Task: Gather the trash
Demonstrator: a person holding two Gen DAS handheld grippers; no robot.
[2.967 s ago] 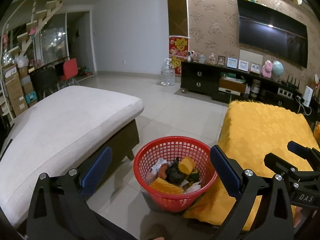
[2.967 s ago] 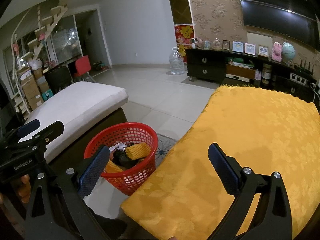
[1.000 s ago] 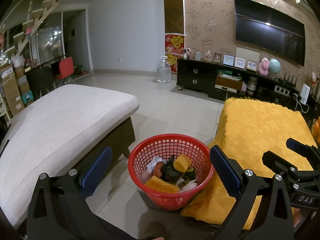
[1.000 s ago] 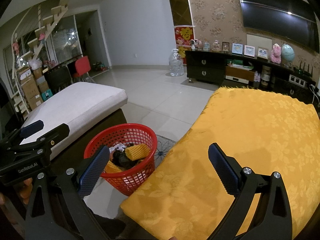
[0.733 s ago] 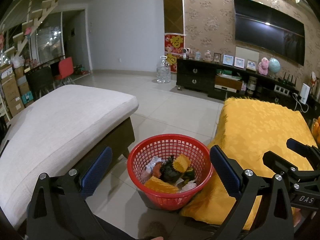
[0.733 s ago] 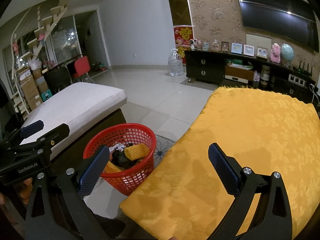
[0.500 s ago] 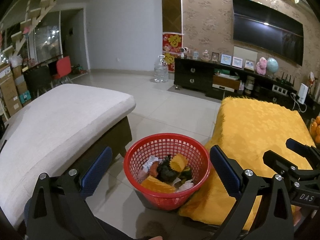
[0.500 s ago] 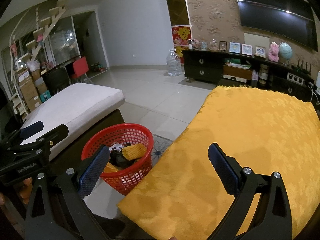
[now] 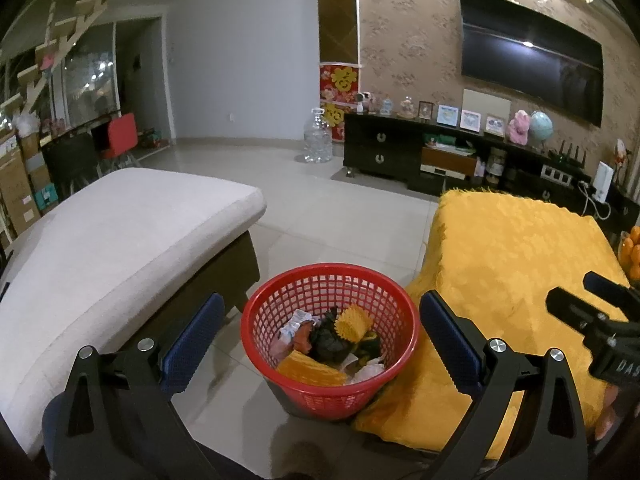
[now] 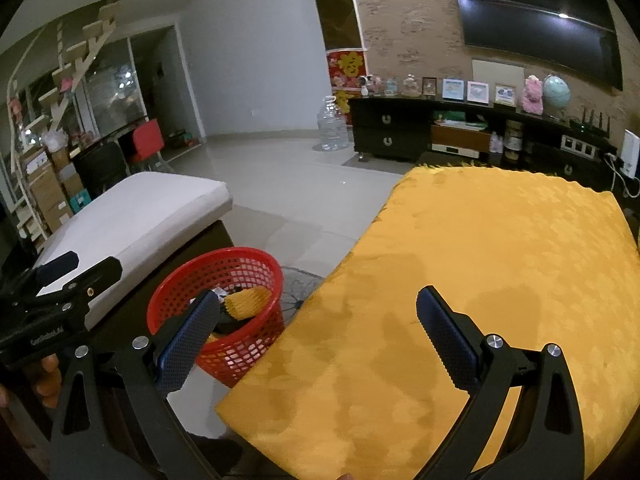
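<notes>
A red mesh basket (image 9: 280, 334) stands on the tiled floor between a cushioned bench and a yellow-covered table. It holds several pieces of trash (image 9: 326, 340): yellow foam netting, dark wrappers, white paper. My left gripper (image 9: 320, 328) is open and empty, held above and in front of the basket. My right gripper (image 10: 316, 320) is open and empty above the near corner of the yellow tablecloth (image 10: 500, 264). The basket also shows in the right wrist view (image 10: 256, 336), at lower left, partly hidden by the left finger.
A beige cushioned bench (image 9: 112, 240) lies to the left. The yellow-covered table (image 9: 516, 256) lies to the right, with oranges (image 9: 632, 250) at its far edge. A dark TV cabinet (image 9: 420, 156), a water jug (image 9: 318, 140) and open tiled floor (image 9: 332, 216) lie beyond.
Both views have shifted: the basket has slid left and slightly down in both frames. Both grippers stay open and empty.
</notes>
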